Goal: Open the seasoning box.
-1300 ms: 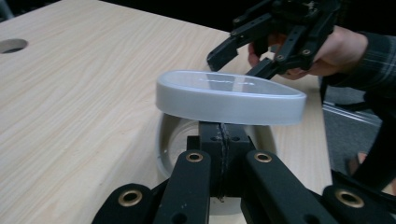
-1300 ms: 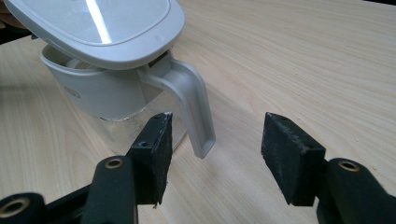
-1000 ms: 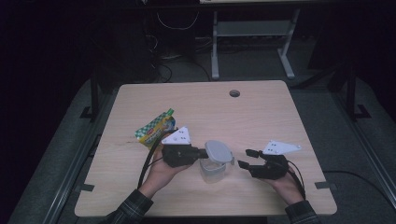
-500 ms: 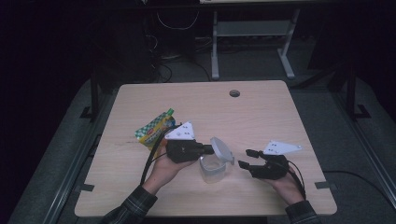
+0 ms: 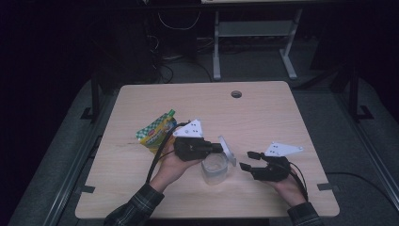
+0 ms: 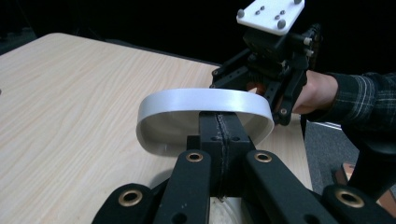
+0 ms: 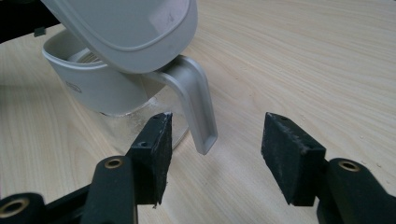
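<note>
Behind the lid [image 6: 205, 105], the left gripper's [image 6: 219, 135] jaws hide the jug [image 5: 215, 168].

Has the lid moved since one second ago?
Yes. The lid, flat on the jug before, now stands tilted above it in the left gripper.

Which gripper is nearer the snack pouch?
Left. The left gripper sits just right of the snack pouch; the right gripper is farther right, beyond the jug.
</note>
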The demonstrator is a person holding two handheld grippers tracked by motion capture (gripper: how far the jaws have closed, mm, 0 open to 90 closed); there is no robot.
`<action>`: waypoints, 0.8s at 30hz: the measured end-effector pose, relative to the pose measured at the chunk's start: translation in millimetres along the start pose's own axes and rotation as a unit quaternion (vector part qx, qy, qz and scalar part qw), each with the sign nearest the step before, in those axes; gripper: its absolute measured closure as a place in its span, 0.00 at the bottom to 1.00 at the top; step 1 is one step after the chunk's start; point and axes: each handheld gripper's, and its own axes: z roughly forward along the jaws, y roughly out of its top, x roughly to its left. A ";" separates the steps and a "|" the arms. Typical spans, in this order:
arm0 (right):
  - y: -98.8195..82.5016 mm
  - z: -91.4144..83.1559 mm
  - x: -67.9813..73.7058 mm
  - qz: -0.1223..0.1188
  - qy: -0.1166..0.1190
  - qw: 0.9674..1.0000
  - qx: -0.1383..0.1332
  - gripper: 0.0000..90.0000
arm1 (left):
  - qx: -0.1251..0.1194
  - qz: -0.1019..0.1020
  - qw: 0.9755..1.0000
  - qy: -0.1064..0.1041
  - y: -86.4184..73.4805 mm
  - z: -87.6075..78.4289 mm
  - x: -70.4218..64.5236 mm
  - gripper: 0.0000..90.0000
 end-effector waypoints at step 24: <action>-3.0 -1.8 -1.4 0.002 0.000 1.000 0.001 0.47 | 0.007 -0.009 1.000 -0.003 1.5 -0.7 5.3 0.98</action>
